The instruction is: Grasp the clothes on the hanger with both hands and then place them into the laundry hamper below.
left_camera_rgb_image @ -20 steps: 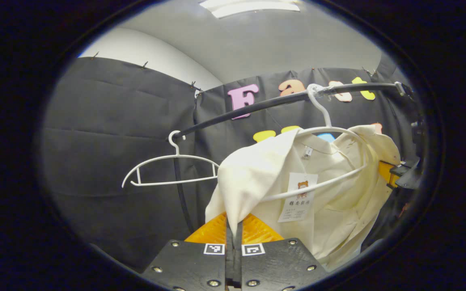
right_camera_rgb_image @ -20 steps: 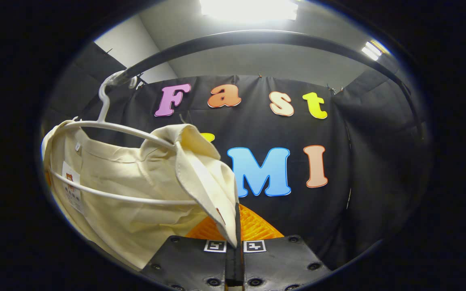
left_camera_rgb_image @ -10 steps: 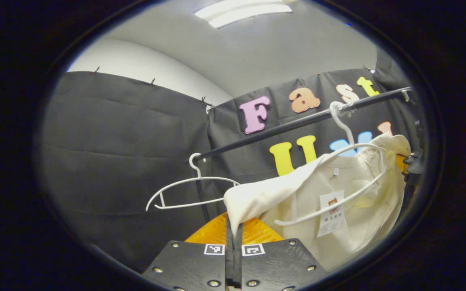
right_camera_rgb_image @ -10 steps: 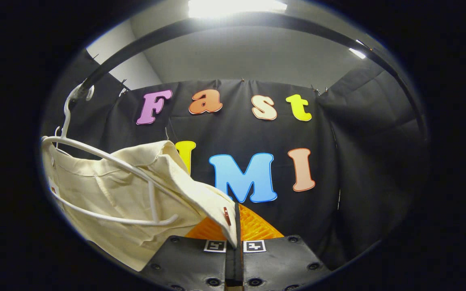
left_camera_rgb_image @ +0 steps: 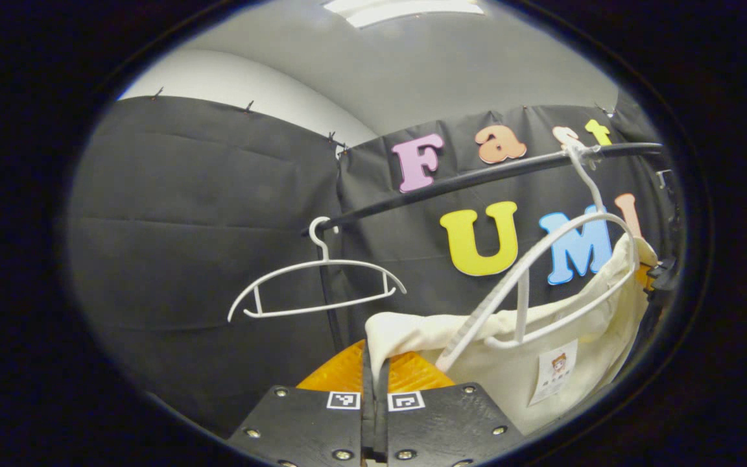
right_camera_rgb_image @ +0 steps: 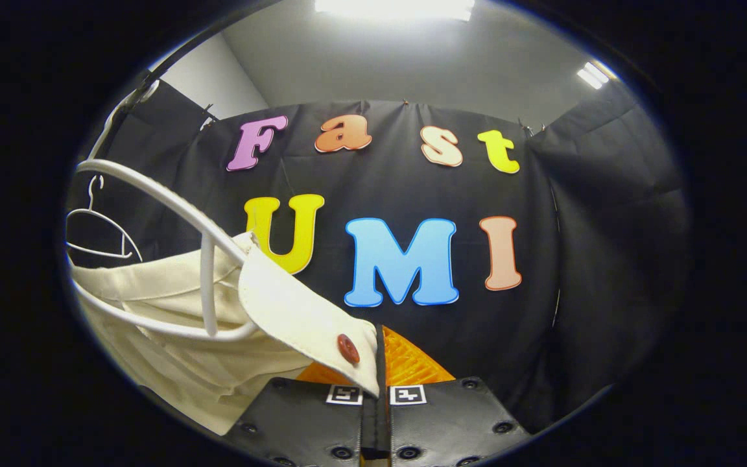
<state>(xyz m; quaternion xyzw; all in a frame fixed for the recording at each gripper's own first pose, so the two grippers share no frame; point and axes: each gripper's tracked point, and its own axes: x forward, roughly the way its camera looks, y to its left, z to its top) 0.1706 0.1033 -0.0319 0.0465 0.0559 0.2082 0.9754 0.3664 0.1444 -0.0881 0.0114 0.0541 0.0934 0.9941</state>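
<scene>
In the left gripper view, the left tool (left_camera_rgb_image: 374, 383) stays clamped on a fold of the cream shirt (left_camera_rgb_image: 542, 350), which has slid below the white hanger (left_camera_rgb_image: 542, 272) on the rail (left_camera_rgb_image: 477, 178); it is nearly free.

In the right gripper view, the right tool (right_camera_rgb_image: 379, 383) pinches the buttoned edge of the shirt (right_camera_rgb_image: 296, 318), now sagging beneath the hanger (right_camera_rgb_image: 172, 214).

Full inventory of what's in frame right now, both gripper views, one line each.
Garment: one, cream, pinched at both ends, draped below its hanger.
Button: one, red-brown, on the garment flap by the right gripper.
Paper tag: one, white, on the garment.
Hangers: two, white; one hooked on the rail, threaded through the garment, one bare, farther along the rail.
Rail: one, black, overhead.
Ceiling lights: white, above.
Left gripper: shut on the garment.
Right gripper: shut on the garment.
</scene>
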